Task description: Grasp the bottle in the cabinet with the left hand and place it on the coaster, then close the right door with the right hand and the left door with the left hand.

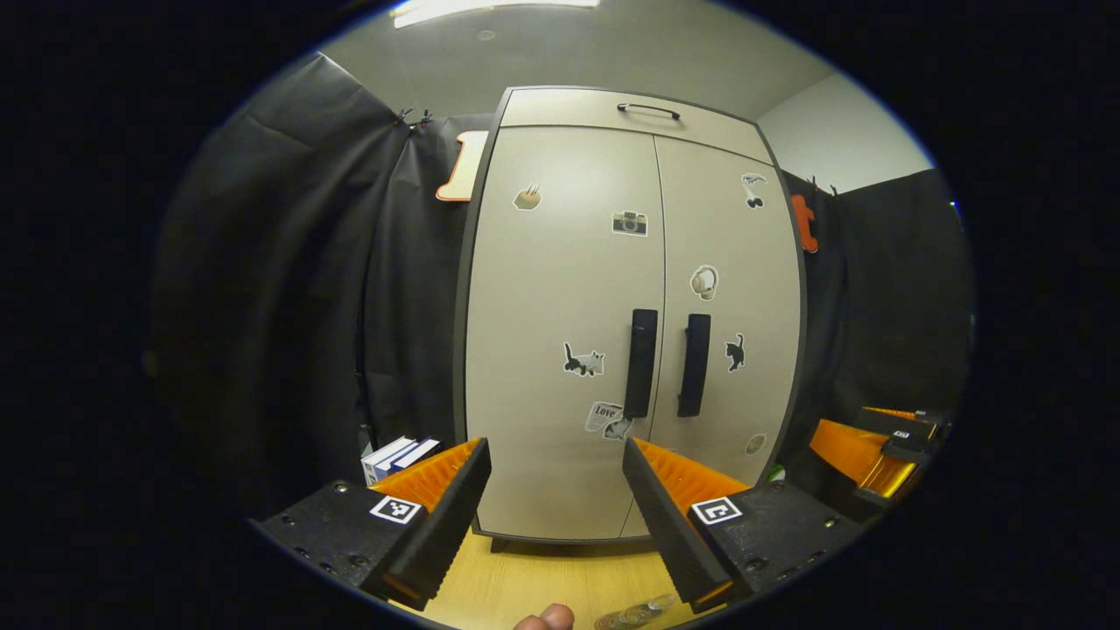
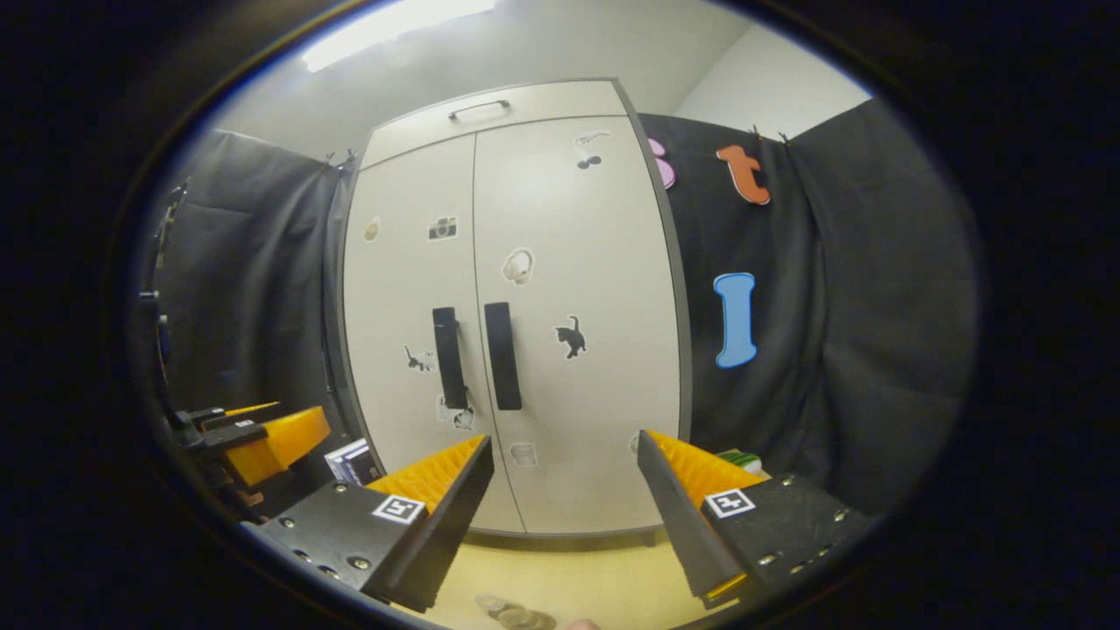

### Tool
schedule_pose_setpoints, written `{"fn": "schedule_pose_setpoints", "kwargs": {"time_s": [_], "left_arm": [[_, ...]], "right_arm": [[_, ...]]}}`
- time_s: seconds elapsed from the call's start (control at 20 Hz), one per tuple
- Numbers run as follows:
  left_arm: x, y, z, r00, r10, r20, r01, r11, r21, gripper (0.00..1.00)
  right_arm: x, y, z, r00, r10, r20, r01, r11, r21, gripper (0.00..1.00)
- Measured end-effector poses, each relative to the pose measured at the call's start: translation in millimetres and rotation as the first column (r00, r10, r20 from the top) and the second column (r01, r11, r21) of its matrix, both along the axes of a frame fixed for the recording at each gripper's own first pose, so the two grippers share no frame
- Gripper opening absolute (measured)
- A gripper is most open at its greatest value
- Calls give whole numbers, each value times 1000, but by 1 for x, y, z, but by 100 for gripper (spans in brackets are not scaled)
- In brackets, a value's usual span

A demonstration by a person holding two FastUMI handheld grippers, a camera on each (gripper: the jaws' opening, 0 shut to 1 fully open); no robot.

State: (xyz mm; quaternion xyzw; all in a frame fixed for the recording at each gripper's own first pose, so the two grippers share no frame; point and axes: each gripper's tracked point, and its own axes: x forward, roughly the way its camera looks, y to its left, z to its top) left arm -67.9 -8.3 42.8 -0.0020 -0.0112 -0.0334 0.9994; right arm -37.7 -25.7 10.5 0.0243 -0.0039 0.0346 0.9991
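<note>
Facing a pale 2-door cabinet (image 1: 612, 332) standing on a wooden table (image 1: 560, 582), with left door (image 1: 560, 332) and right door (image 1: 731, 315) both sitting flush, the 2 dark vertical handles (image 1: 641, 363) side by side at the middle seam. Holding the left claw (image 1: 556, 516) wide open and empty, near the table's front, aimed at the lower part of the left door. Holding the right claw (image 2: 566, 516) likewise spread and empty, pointing at the right door from further right in the scene; seeing it also at the far right edge of the left gripper view.

Glimpsing something glassy and clear, probably the top of the bottle (image 1: 634, 615), at the very bottom of the left gripper view, close beneath the claws, with a fingertip (image 1: 544, 619) just beside it; too little showing to say for certain, and not making out the coaster under it. Noting a small stack of boxes (image 1: 398, 457) left of the cabinet and stickers (image 1: 584, 360) scattered over the doors.

Judging the task at its tail: doors seemingly shut, nothing gripped. Calling next, most likely, only for checking that both doors are seated fully and drawing both claws clear.
</note>
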Motion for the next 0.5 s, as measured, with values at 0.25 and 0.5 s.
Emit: {"fn": "schedule_pose_setpoints", "kwargs": {"time_s": [0.25,0.5], "left_arm": [[-7,5,3,1000,0,11,0,1000,-8,96],[-11,7,1,1000,-5,5,5,1000,-8,96]], "right_arm": [[-3,4,2,1000,-13,0,13,1000,-17,100],[-4,2,1,999,-32,-4,32,999,-29,96]]}}
